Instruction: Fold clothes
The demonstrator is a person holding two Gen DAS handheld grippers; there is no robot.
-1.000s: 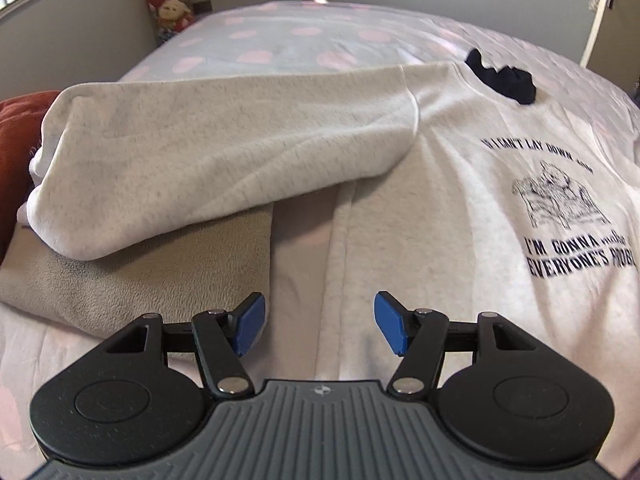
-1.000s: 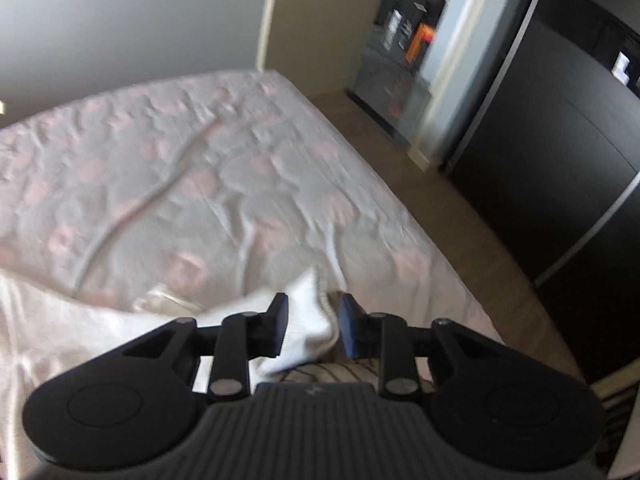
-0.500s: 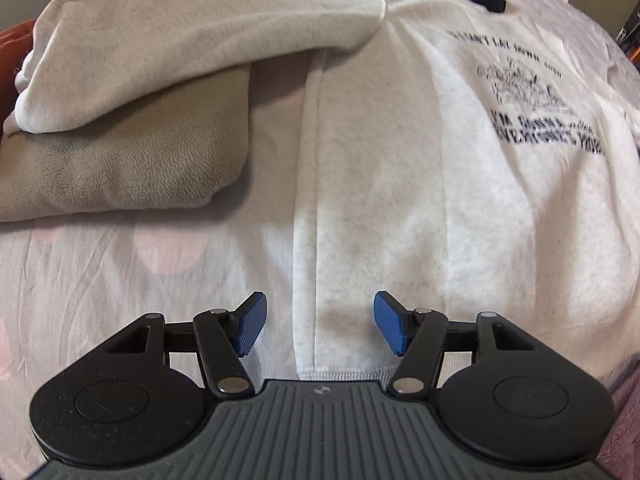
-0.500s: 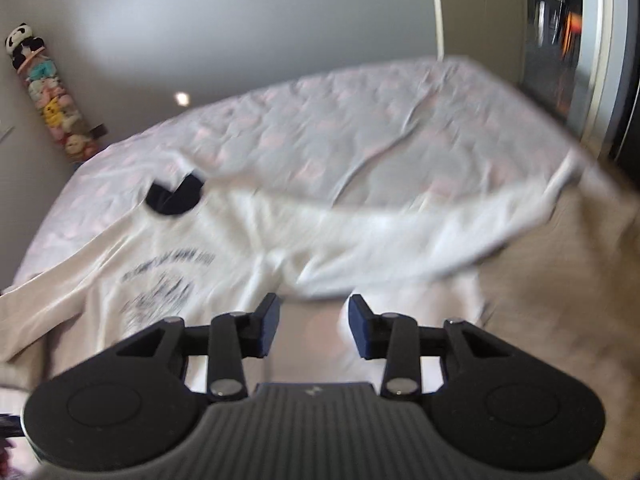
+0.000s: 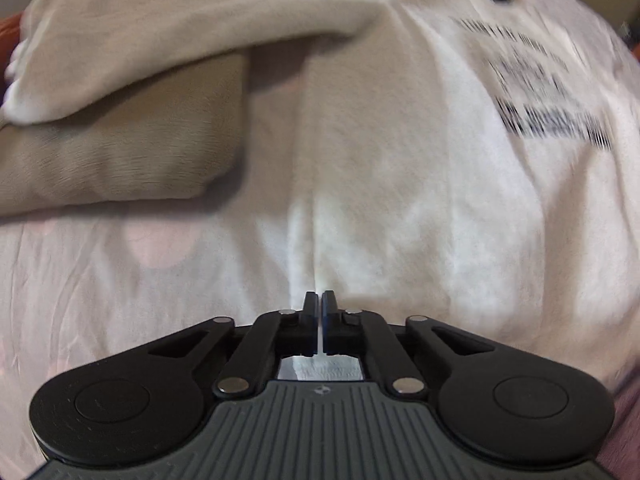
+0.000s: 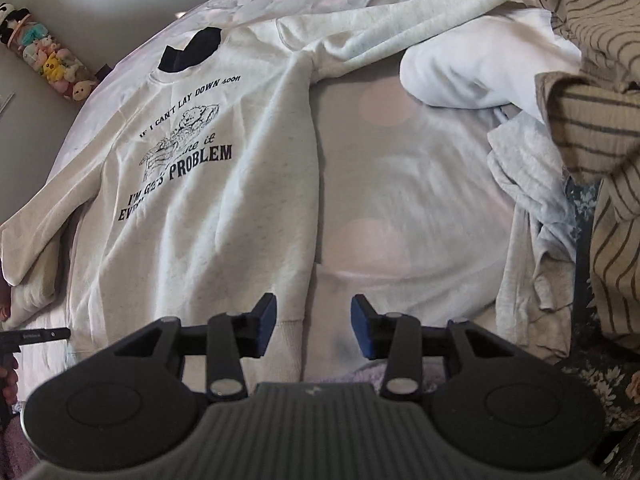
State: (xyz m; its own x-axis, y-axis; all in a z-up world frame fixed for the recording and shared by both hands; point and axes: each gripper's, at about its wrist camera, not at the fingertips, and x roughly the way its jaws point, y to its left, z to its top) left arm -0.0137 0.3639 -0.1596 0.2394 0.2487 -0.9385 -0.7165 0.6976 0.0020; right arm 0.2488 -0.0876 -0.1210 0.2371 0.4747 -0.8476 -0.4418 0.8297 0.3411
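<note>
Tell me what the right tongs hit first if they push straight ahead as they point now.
Most likely the sweatshirt: the open right tongs straddle its lower right hem corner, one finger over the ribbed hem, the other over the bedsheet. Depth is unclear, so the sheet beside that edge could come first.

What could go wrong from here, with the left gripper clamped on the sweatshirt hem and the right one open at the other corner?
1. The left gripper looks shut on only a thin pinch of the sweatshirt hem; lifting may let it slip.
2. The right gripper is open around the hem's right corner; lifting before it shuts would skew the fold.
3. One sleeve lies over a tan folded garment and may drag it along.
</note>
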